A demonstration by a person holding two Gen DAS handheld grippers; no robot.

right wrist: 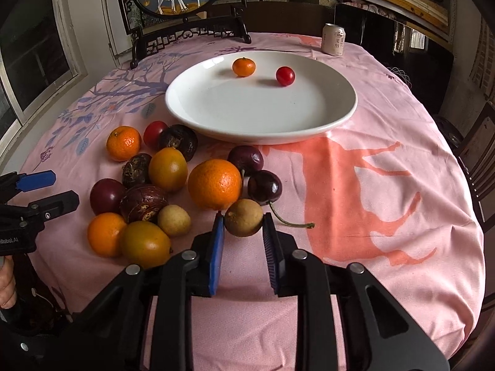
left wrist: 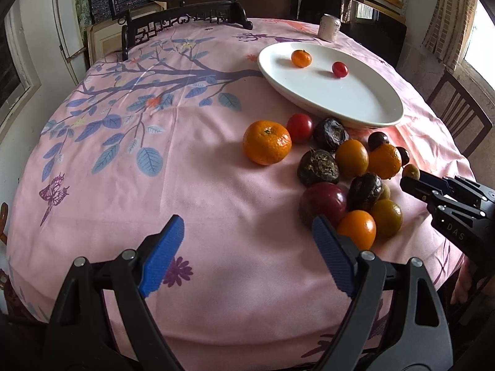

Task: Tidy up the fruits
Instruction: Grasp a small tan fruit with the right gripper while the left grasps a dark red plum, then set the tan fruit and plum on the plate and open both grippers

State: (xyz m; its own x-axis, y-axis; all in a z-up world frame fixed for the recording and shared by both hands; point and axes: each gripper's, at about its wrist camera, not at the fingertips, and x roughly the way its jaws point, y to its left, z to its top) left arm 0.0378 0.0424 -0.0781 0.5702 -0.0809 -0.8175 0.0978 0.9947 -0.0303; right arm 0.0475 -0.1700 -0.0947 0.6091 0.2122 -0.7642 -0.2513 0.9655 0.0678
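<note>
A white oval plate (right wrist: 309, 130) holds a small tangerine (right wrist: 243, 66) and a cherry tomato (right wrist: 285, 75). In front of it lies a pile of several fruits: an orange (right wrist: 214, 184), a dark cherry (right wrist: 264, 186), tangerines, plums and wrinkled passion fruits. My right gripper (right wrist: 243, 225) is shut on a brown longan (right wrist: 243, 221) at the pile's near edge, low by the cloth. My left gripper (left wrist: 247, 241) is open and empty, left of the pile; it also shows in the right wrist view (right wrist: 52, 188). The plate (left wrist: 355, 114) and a large tangerine (left wrist: 266, 142) show in the left wrist view.
A pink printed tablecloth (right wrist: 386, 185) covers the round table. A drinks can (right wrist: 333, 39) stands behind the plate. A framed round picture on a dark stand (right wrist: 185, 3) is at the far edge. Chairs stand around the table.
</note>
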